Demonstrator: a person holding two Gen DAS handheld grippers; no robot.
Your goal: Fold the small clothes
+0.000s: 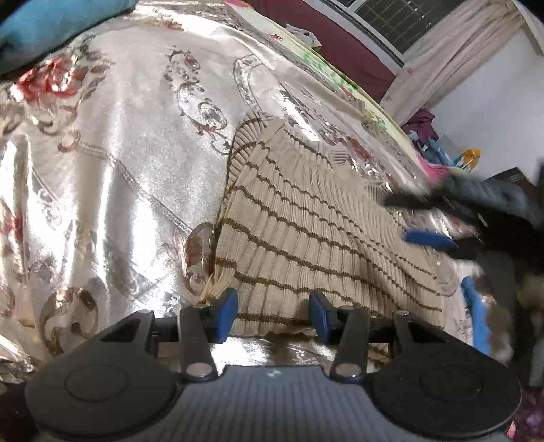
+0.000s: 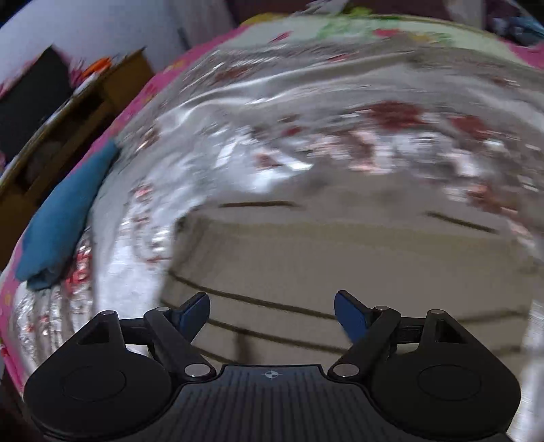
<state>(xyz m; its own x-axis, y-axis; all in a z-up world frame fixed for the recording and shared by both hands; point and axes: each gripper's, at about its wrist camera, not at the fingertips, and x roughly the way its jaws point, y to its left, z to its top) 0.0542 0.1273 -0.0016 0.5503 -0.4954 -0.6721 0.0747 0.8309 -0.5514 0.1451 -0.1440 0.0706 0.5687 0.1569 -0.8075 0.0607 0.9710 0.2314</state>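
Note:
A beige ribbed knit top with thin brown stripes lies flat on a shiny silver floral bedspread. My left gripper is open, its blue pads straddling the top's near hem just above the cloth. My right gripper shows blurred at the garment's right edge, its blue fingers spread. In the right wrist view, heavily blurred, the right gripper is open and empty over the striped top.
A folded blue cloth lies at the bedspread's edge; it also shows in the left wrist view. A wooden cabinet stands beside the bed. A curtain, a window and a clothes pile sit beyond the bed.

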